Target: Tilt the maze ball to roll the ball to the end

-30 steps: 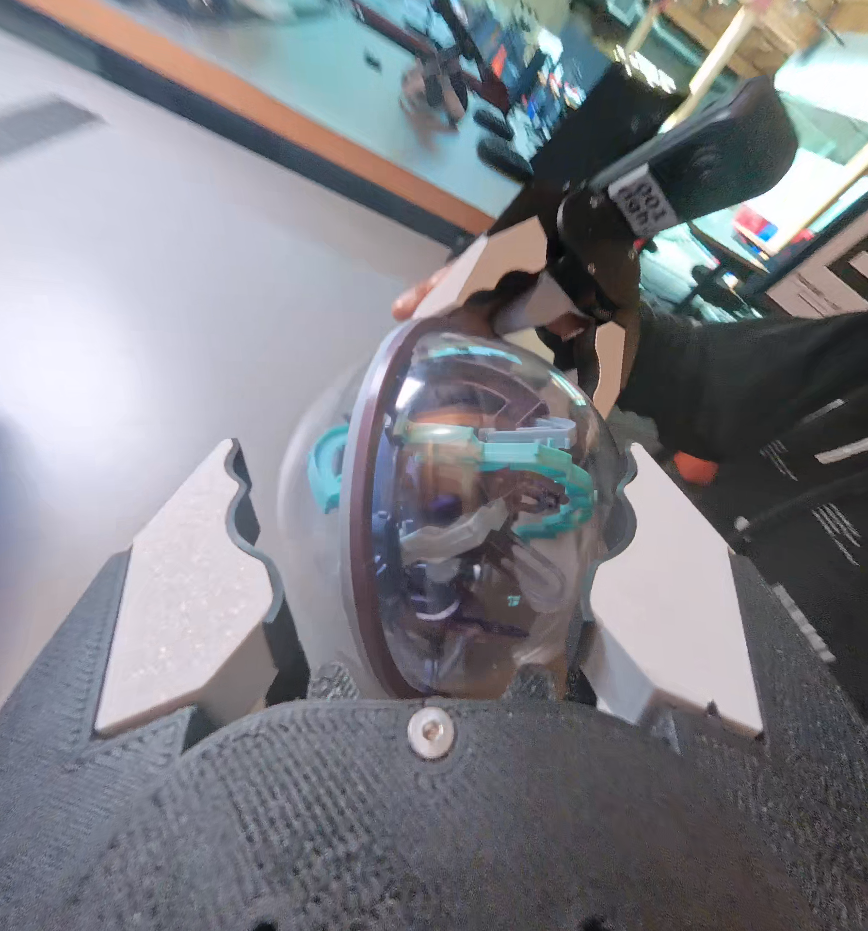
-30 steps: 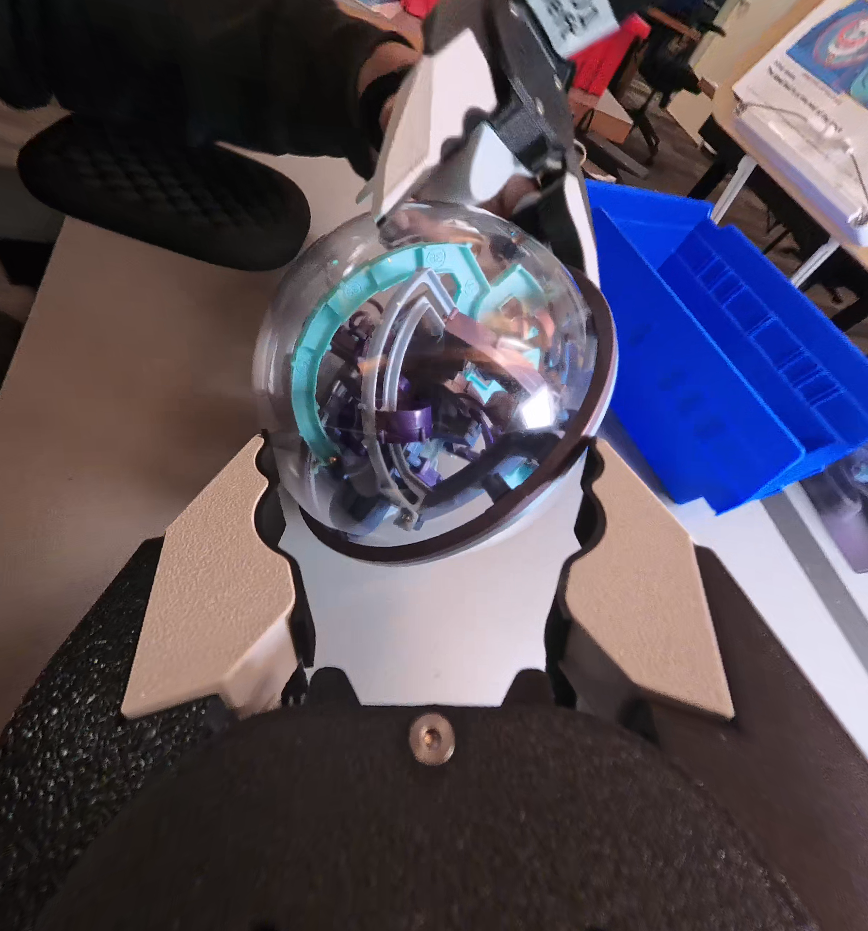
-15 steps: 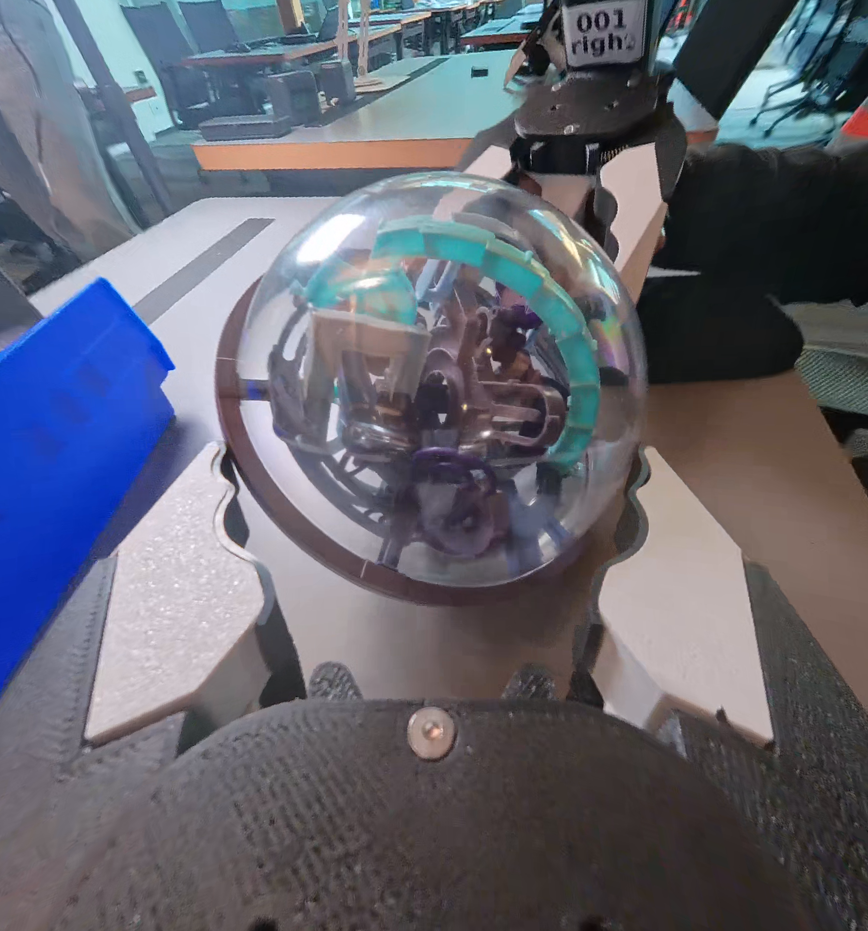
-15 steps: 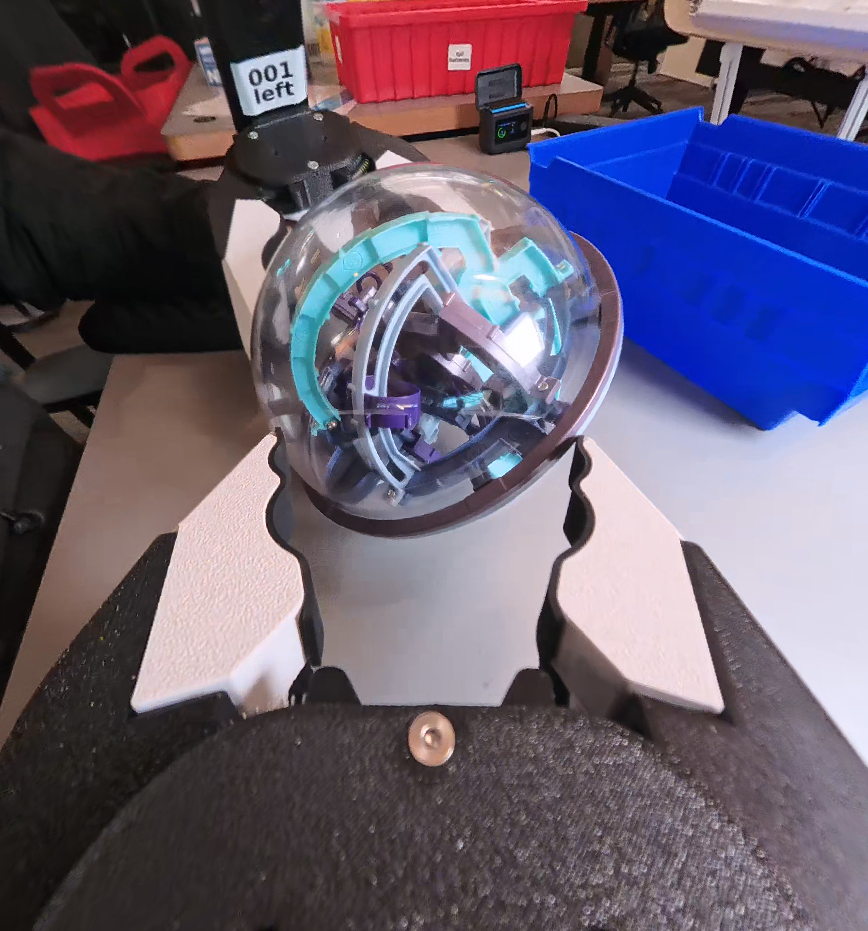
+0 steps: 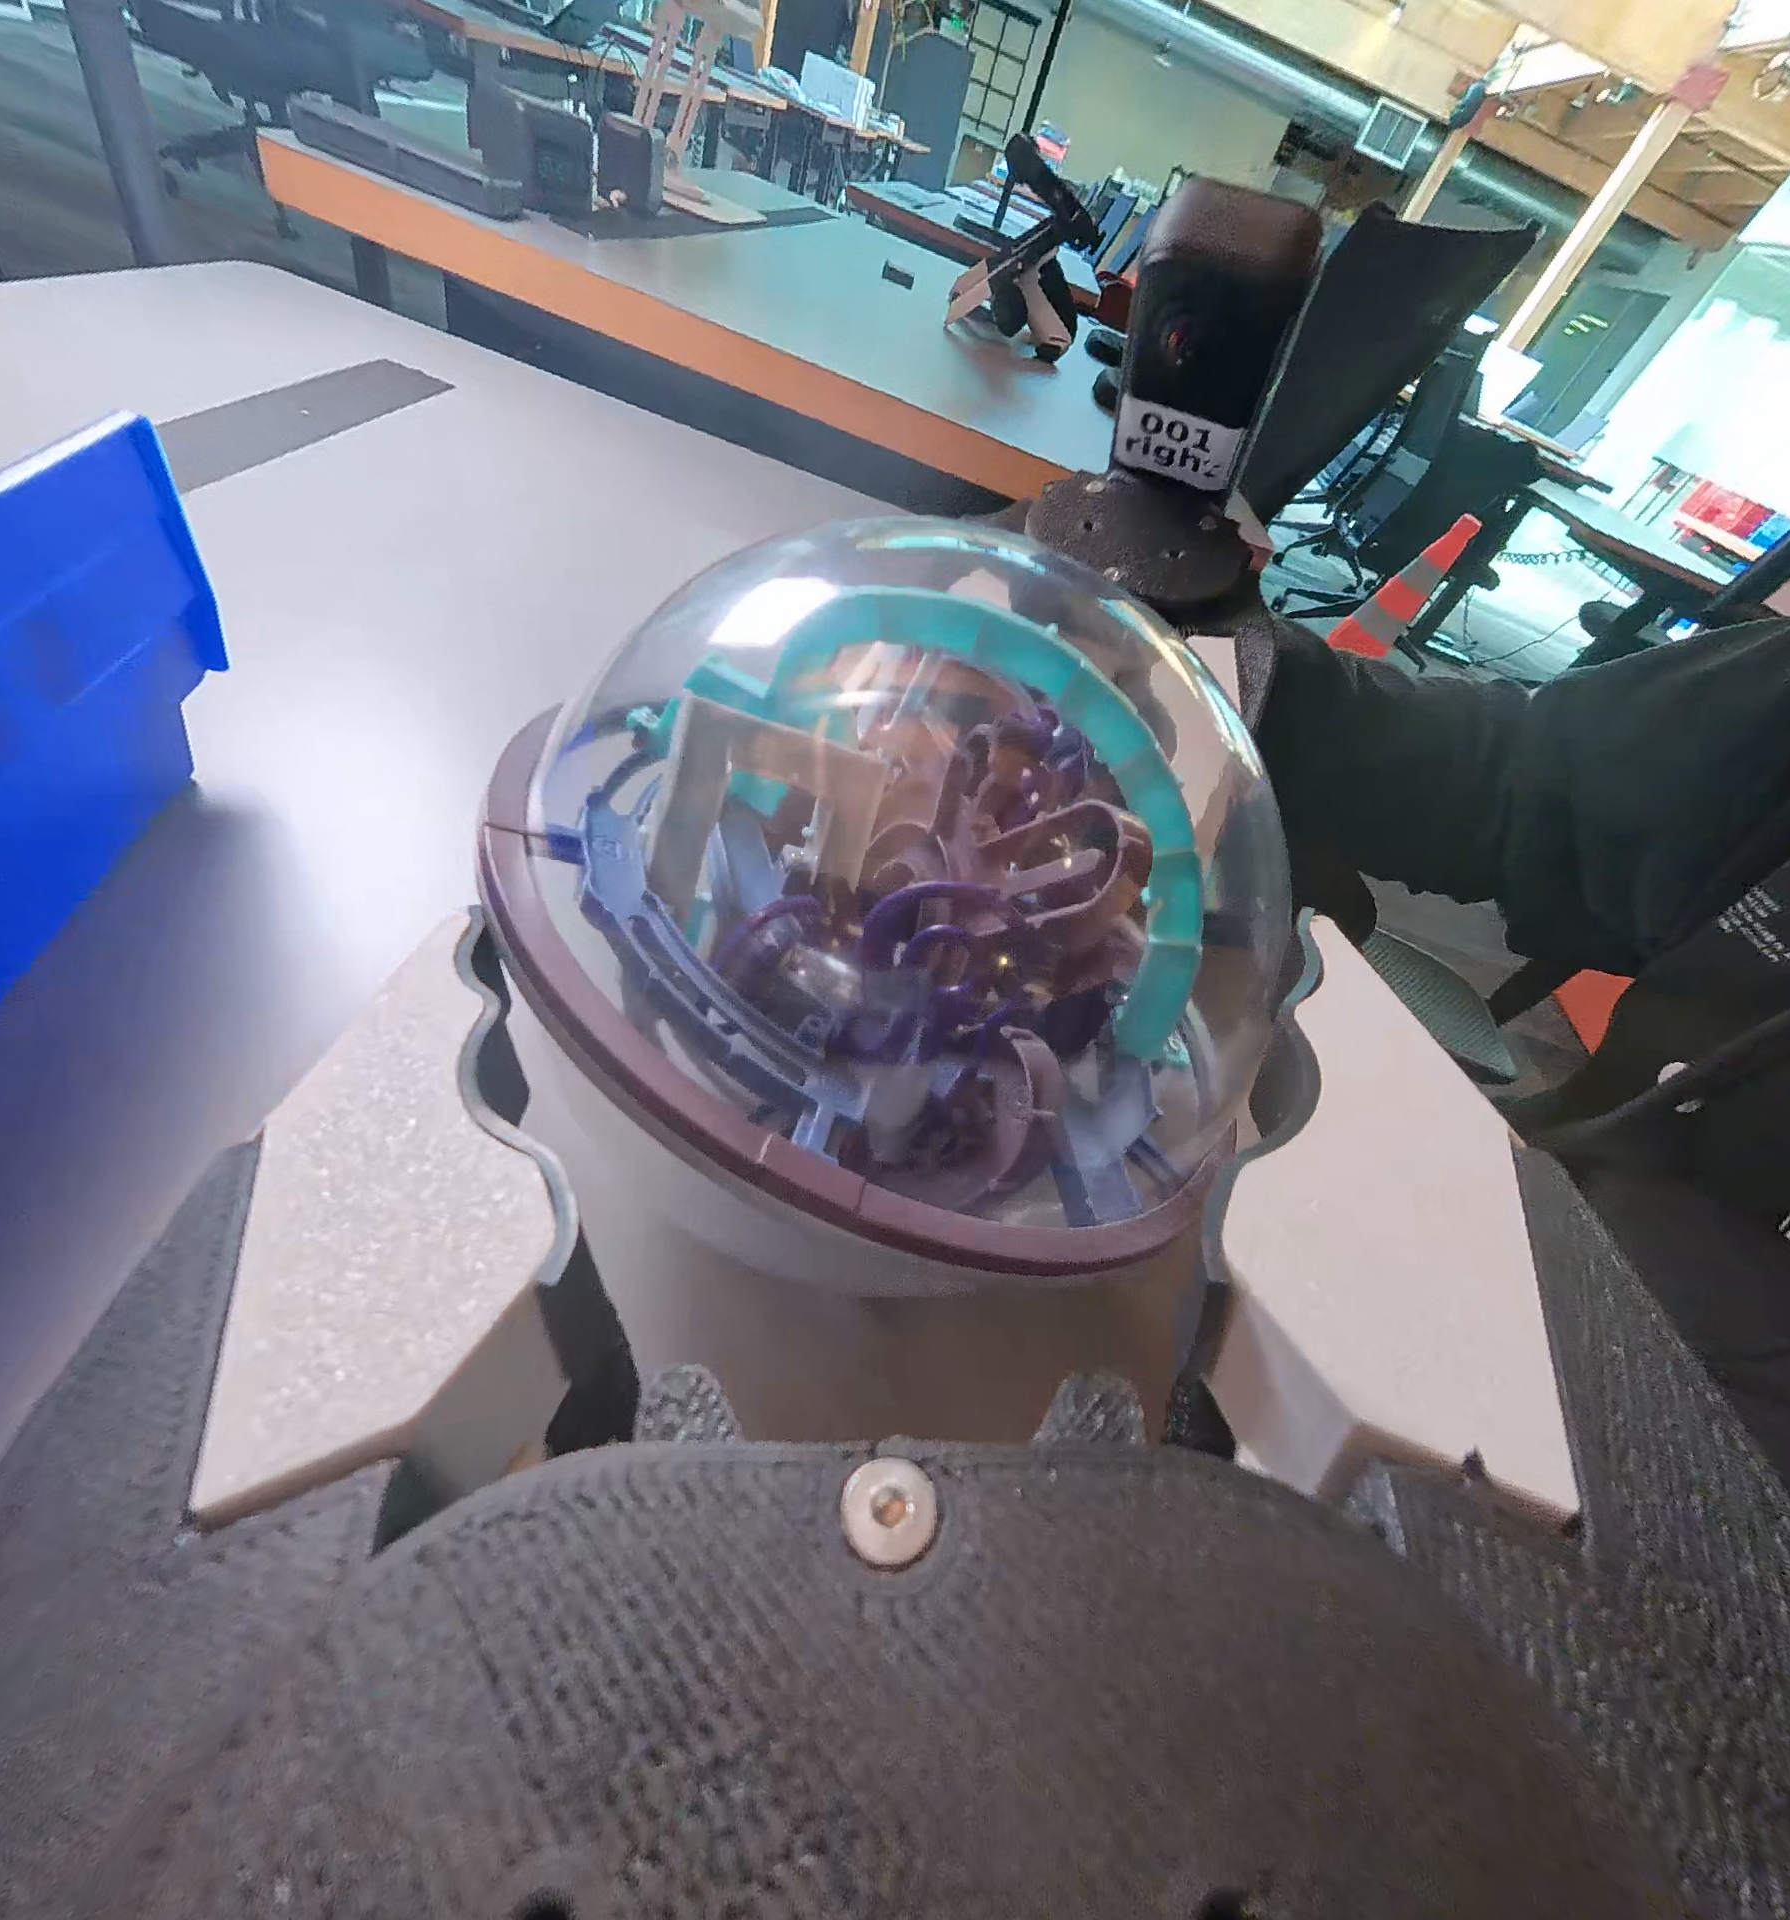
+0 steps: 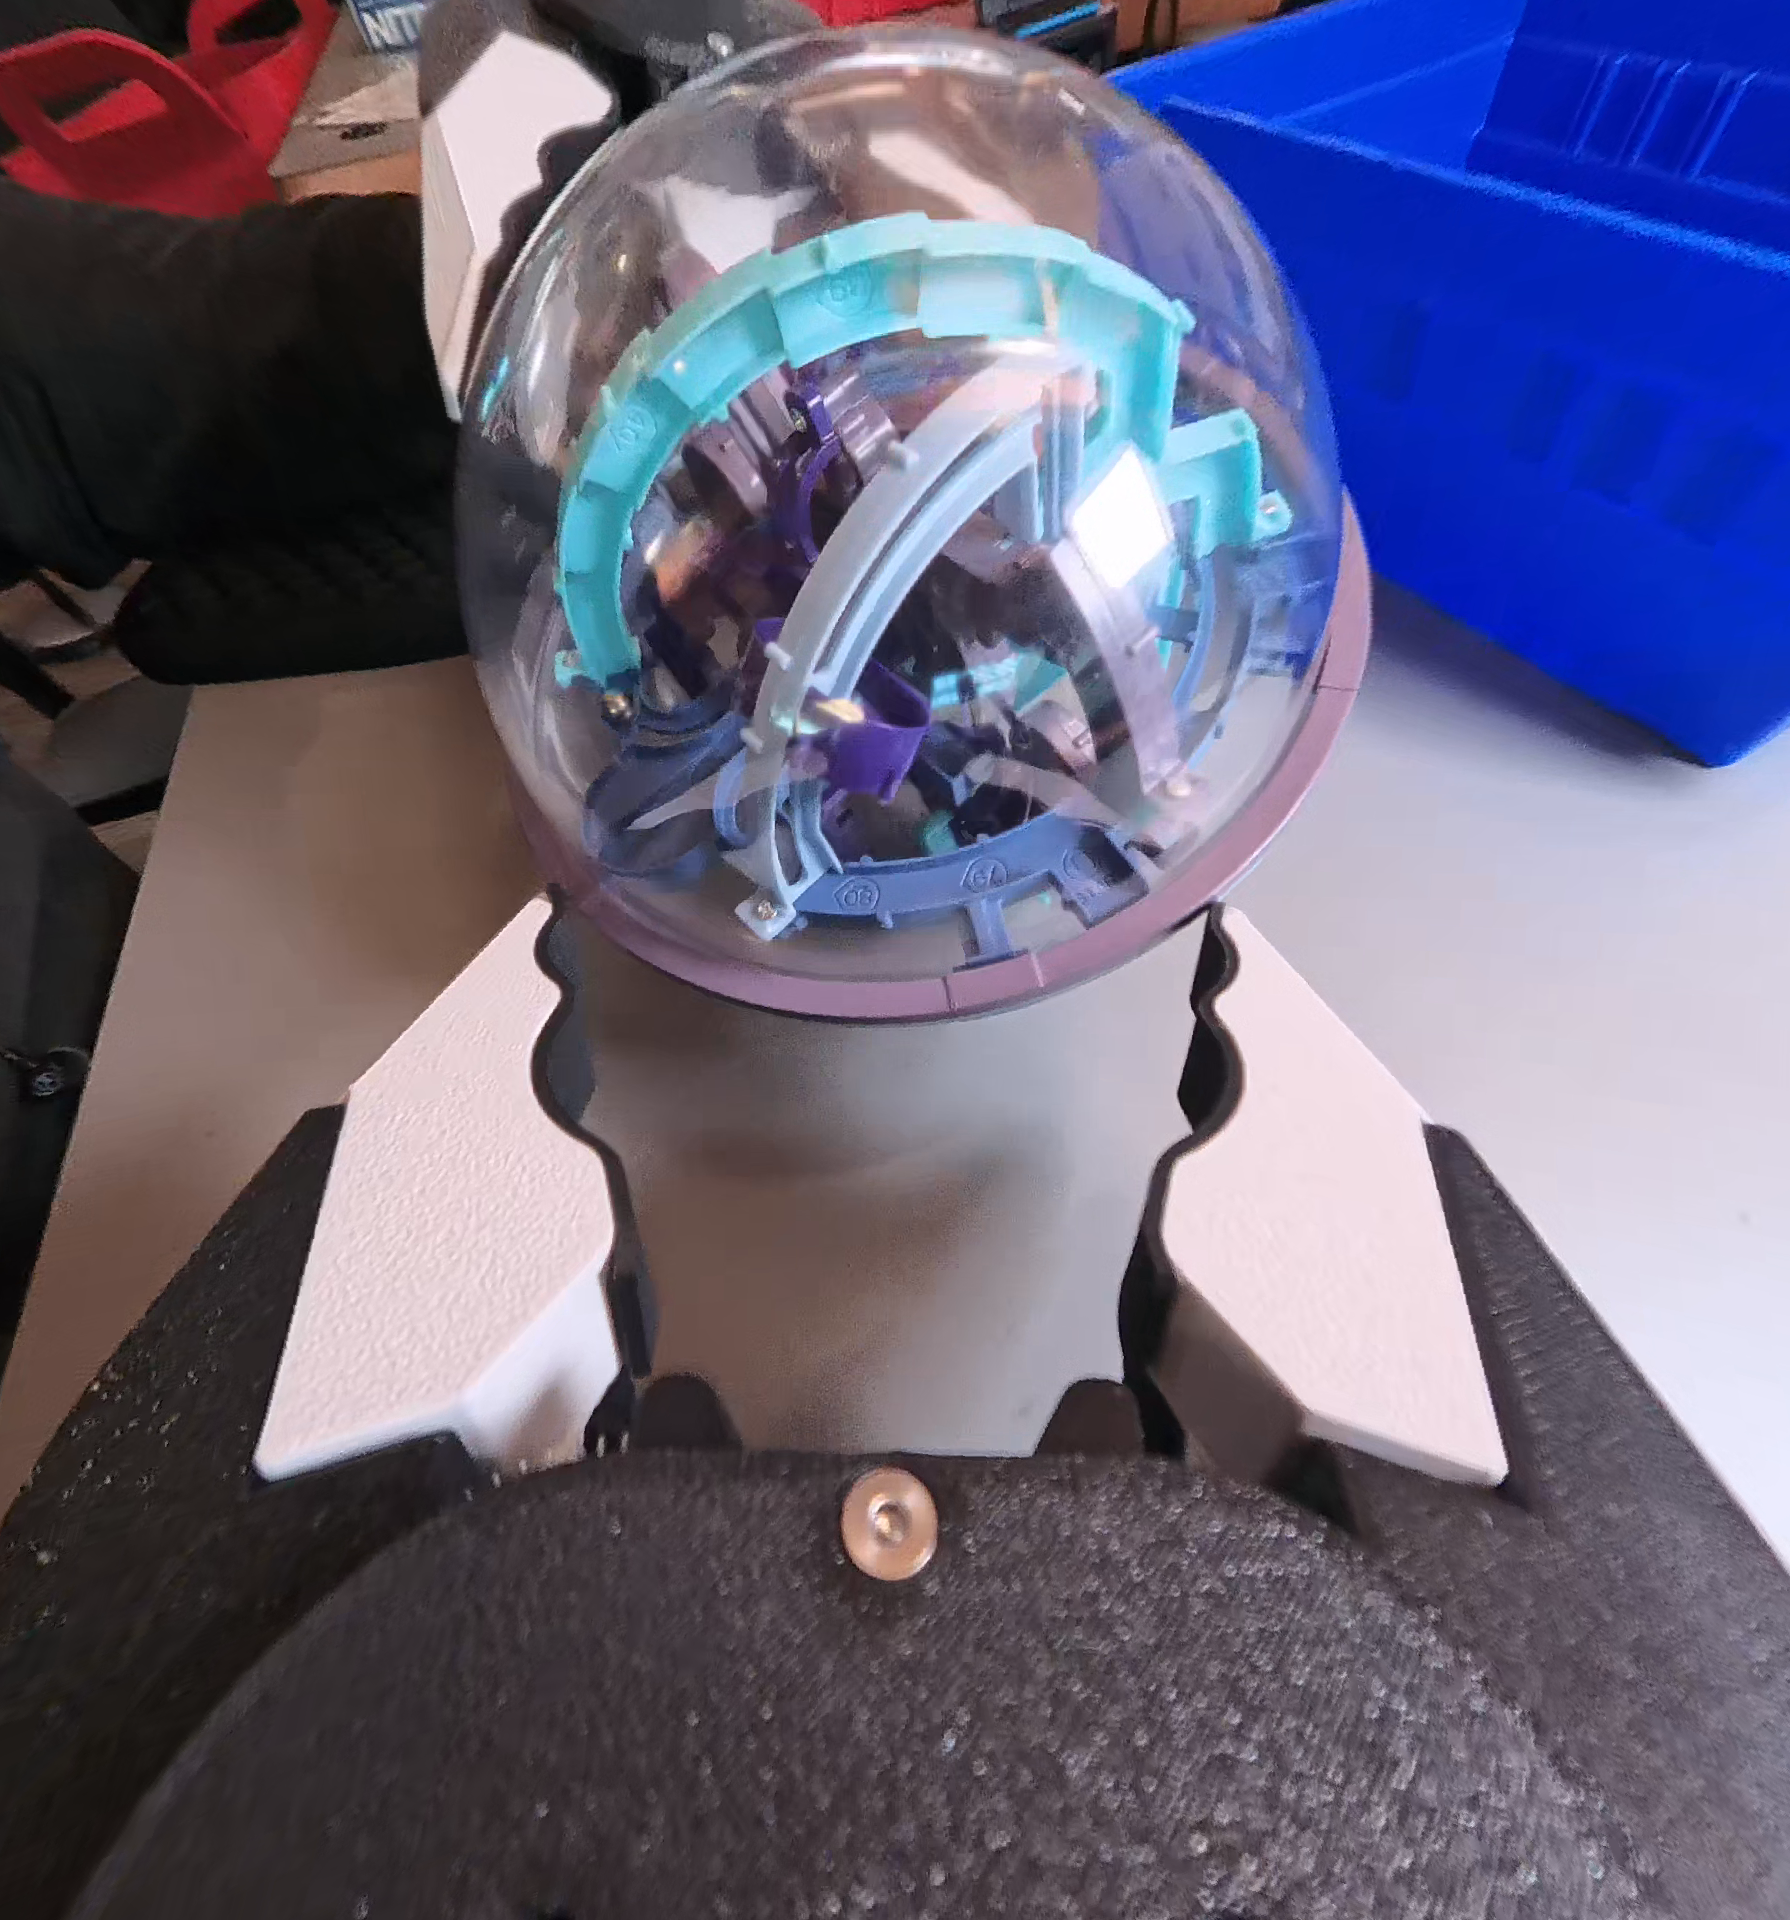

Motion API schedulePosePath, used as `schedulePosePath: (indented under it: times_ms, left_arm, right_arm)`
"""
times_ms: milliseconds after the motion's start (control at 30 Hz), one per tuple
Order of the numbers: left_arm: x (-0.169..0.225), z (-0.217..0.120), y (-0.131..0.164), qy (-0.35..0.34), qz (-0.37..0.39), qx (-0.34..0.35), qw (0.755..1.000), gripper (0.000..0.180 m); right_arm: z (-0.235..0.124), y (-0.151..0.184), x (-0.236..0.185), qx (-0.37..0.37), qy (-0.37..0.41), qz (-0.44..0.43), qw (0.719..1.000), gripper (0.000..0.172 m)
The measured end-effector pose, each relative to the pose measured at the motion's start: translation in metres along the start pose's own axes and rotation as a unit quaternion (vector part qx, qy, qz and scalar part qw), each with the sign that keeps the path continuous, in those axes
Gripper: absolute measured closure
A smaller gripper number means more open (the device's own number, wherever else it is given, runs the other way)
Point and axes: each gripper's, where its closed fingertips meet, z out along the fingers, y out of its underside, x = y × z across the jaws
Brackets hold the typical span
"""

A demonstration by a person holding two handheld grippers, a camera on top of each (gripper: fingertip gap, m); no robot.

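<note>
Clear plastic maze ball (image 5: 870, 914), ringed maroon, sits pinched between my left gripper (image 5: 886, 997) and right gripper (image 6: 886, 935) above the table (image 6: 1493, 935). Only my right view shows a tiny steel ball (image 6: 616, 704) inside.

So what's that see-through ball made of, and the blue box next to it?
The maze ball looks like clear, glossy hard plastic: you see straight through to the teal, purple and grey tracks, and window light glints off it. Its band looks like matte mauve plastic. The blue bin seems moulded plastic too, smooth with a slight sheen and ribbed walls.
</note>
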Motion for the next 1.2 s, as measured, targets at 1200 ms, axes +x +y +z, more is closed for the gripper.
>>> schedulePosePath:
  times_ms: [1200]
  left_arm:
    - [-0.018, 0.003, -0.006, 0.043, -0.241, 0.081, 0.966, 0.048]
  right_arm:
    - [0.002, 0.003, 0.012, -0.005, 0.045, -0.004, 0.999, 0.053]
